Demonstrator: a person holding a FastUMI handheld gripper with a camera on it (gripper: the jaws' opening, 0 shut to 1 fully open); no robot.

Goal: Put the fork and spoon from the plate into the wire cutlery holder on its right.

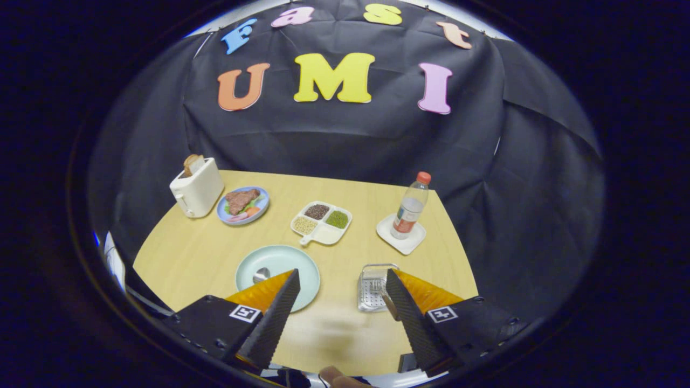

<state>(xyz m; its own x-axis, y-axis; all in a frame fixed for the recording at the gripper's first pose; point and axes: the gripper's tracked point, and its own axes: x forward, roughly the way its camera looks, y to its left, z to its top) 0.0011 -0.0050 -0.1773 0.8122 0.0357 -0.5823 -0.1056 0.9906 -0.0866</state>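
With fingers (340, 283) apart, spoon (261, 275) half-hidden, fork (375, 285) in holder (372, 291).

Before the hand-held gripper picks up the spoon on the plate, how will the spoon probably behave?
The spoon looks like shiny metal, so probably stiff and slippery. It lies flat on the smooth plate, so it may slide when nudged. The hand-held gripper is open, its fingers wide apart.

Handheld claw (340, 291), two wedge fingers

Each finger (272, 323) tapers to a point, its inner face ribbed; each black base block carries a square black-and-white marker tag, with small screws showing on the left block.
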